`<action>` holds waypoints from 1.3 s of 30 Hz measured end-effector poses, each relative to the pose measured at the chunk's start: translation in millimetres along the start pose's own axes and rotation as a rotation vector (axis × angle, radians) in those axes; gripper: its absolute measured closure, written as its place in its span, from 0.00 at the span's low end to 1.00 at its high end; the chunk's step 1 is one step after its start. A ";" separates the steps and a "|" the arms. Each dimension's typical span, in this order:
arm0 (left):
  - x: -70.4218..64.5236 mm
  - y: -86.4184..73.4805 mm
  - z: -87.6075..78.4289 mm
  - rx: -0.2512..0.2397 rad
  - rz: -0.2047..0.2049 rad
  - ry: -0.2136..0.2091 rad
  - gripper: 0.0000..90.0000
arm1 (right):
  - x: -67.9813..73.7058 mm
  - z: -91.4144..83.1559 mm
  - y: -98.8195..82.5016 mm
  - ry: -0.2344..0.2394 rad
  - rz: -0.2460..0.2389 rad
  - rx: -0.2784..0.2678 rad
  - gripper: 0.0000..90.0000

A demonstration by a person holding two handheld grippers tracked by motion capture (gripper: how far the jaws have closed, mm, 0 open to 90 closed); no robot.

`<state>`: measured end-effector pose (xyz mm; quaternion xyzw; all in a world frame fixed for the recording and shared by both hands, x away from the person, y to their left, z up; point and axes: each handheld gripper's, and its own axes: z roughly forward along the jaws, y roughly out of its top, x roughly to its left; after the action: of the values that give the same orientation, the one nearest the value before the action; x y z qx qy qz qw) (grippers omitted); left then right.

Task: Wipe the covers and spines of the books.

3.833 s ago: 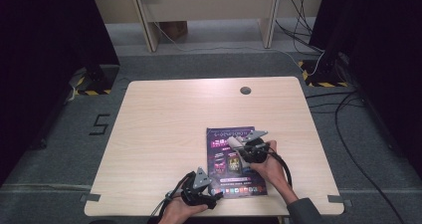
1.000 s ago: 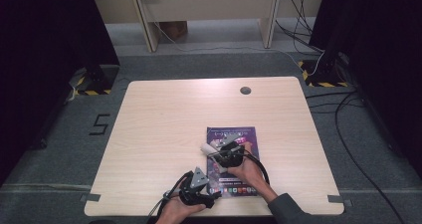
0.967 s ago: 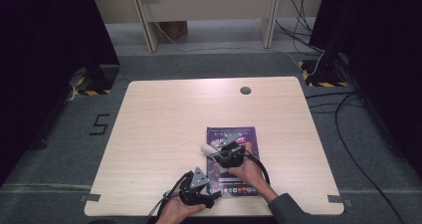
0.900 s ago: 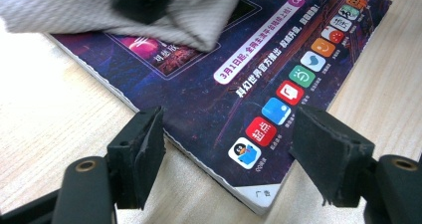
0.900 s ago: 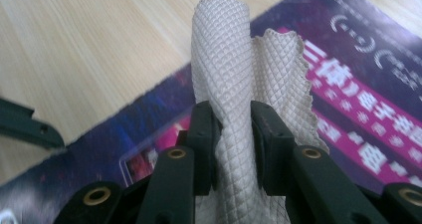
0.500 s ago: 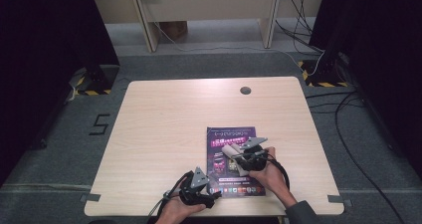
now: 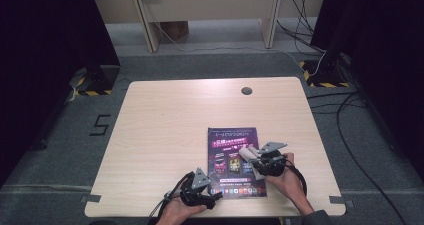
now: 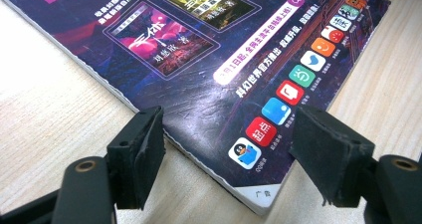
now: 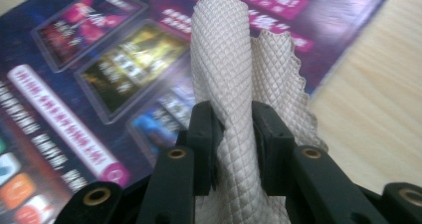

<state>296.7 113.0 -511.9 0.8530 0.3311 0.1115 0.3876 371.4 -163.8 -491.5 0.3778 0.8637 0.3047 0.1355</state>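
A purple magazine lies flat on the wooden table, near its front edge. My right gripper is over the magazine's right half, shut on a folded white quilted cloth. In the right gripper view the cloth rises between the jaws of the right gripper above the magazine's cover. My left gripper stays at the magazine's near left corner. In the left gripper view its jaws stand open on either side of that corner of the magazine.
A round dark cable hole sits near the table's far edge. Cables run over the grey floor at the right. A floor mark shaped like a 5 lies left of the table.
My right gripper has carried the cloth from the magazine's left side across to its right half. The left gripper has stayed put.
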 end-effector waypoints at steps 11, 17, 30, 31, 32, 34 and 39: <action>-0.3 -0.2 0.0 -0.002 0.000 0.002 0.32 | 38.4 -2.5 -5.0 0.093 -0.093 -0.006 0.81; -0.1 -0.2 0.0 -0.002 -0.002 0.001 0.32 | 48.4 -5.5 -9.3 0.116 -0.130 -0.008 0.81; -0.1 -0.5 -0.1 -0.003 -0.002 0.001 0.32 | 22.8 -12.1 -16.9 0.047 -0.056 -0.013 0.83; -0.2 -0.4 -0.1 -0.003 -0.001 0.002 0.32 | 19.3 -12.5 -17.3 0.036 -0.051 -0.015 0.83; -0.2 -0.3 0.0 -0.002 -0.002 0.001 0.32 | 16.2 -13.0 -17.9 0.020 -0.042 -0.016 0.83; -0.3 -0.2 -0.1 -0.002 -0.001 0.002 0.32 | 9.2 -13.3 -18.4 0.006 -0.028 -0.020 0.84; -0.5 -0.3 -0.2 -0.002 0.000 0.004 0.32 | -1.0 -12.4 -15.0 -0.039 -0.011 -0.024 0.85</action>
<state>296.1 112.9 -512.0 0.8525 0.3319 0.1135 0.3876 357.8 -177.6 -491.3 0.3773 0.8593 0.3069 0.1582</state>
